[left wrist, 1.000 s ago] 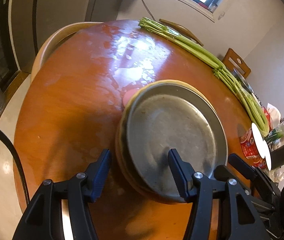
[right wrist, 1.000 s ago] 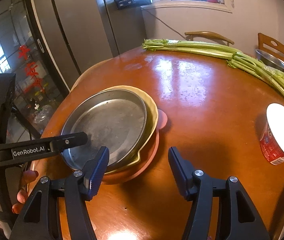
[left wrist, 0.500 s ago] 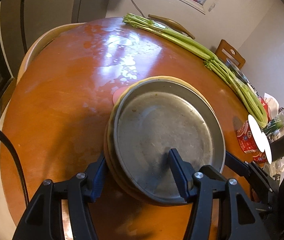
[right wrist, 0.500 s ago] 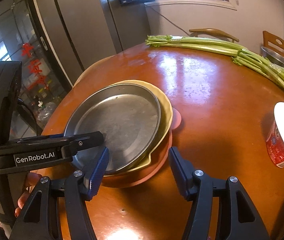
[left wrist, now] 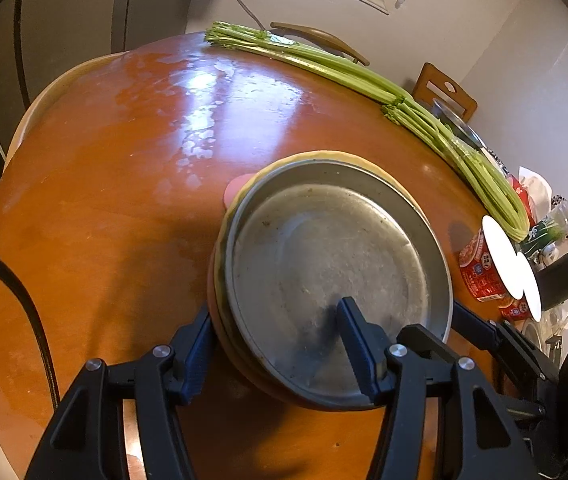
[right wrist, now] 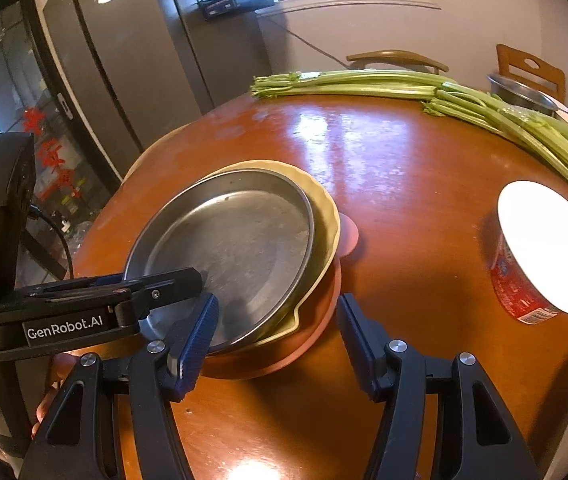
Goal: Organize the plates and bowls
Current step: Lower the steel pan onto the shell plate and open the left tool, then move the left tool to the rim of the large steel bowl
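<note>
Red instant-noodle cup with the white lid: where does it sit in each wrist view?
Left wrist: red instant-noodle cup at the right edge, right of the stacked round metal plate.
Right wrist: cup at right, beyond the right gripper.
Shared landmark: long green celery stalks behind it.

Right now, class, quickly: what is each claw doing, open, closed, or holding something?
Left claw: open, fingers straddling the rim of the stacked plates, not clamped.
Right claw: open, also astride the stack's near edge, holding nothing.
</note>
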Demonstrator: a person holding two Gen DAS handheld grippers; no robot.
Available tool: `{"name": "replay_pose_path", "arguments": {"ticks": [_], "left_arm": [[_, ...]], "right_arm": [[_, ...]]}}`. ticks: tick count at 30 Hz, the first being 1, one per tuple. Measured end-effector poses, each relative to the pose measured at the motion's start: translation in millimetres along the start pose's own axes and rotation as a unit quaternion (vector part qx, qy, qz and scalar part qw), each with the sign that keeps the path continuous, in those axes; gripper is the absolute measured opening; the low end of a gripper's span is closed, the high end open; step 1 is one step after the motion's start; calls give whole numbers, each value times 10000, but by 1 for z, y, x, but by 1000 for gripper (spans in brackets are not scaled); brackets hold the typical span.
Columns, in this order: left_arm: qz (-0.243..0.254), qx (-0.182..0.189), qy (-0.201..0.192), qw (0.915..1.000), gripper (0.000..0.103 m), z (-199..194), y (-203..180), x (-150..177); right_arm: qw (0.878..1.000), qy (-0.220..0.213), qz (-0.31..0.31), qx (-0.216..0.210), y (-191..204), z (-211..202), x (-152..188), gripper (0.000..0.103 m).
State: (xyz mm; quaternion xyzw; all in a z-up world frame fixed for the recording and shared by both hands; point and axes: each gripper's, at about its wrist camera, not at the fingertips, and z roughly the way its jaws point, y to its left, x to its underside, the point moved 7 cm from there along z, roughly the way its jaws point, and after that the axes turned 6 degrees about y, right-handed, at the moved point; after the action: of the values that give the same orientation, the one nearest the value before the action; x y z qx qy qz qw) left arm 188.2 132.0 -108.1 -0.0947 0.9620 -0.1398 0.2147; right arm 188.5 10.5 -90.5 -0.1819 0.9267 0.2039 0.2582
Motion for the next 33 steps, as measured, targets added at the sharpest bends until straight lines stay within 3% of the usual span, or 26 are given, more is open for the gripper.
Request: {"name": "replay_pose_path", "arguments": {"ticks": [7, 9, 18, 22, 33], "left_arm": [[10, -173, -74, 9998, 59, 1, -1, -3], [28, -432, -215, 9988, 59, -4, 3, -5], [-28, -713, -672, 9952, 59, -40, 11, -3], [350, -956, -993, 9898, 59, -58, -18, 2], [991, -433, -1042, 9887, 60, -67, -110, 18]], "right_arm": [[10000, -17, -11, 5, -2, -4, 1, 63], [10000, -63, -30, 19, -1, -7, 0, 63], [9989, -390, 249, 122, -16, -35, -3, 63], [9977, -603, 283, 146, -23, -61, -1, 63], [9913, -1155, 434, 450, -66, -137, 19, 63]]}}
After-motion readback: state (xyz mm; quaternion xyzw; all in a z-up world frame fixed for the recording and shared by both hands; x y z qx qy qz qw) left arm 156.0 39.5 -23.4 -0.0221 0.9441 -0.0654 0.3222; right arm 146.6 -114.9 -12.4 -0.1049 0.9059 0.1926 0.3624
